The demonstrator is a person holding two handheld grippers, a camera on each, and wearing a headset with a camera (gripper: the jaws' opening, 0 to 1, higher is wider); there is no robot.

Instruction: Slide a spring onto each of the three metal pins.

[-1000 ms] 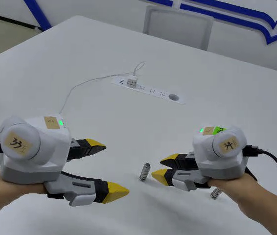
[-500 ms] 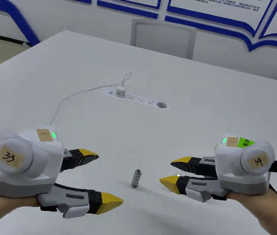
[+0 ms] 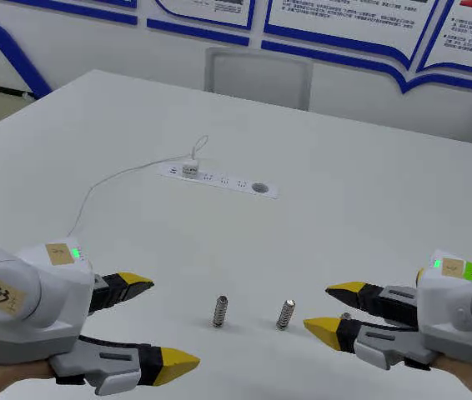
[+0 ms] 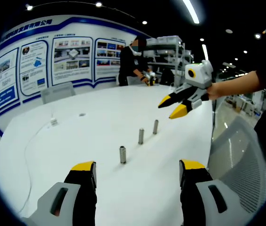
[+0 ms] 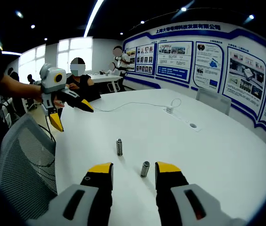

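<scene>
The left gripper (image 3: 169, 323), a white-and-grey handheld body with black, yellow-tipped jaws, was held low at the near left; its jaws were spread wide, pointing right and slightly away; a green light glowed on its top. The matching right gripper (image 3: 319, 307) was held at the near right, jaws parted more narrowly, pointing left; the two were well apart; a bare forearm (image 4: 236, 84) extended behind the right gripper.

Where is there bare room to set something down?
Bare white tabletop lies between the white power strip and the small upright metal pins, also right of the strip. Crowded: around the pins, between left hand-held gripper and right hand-held gripper.
</scene>
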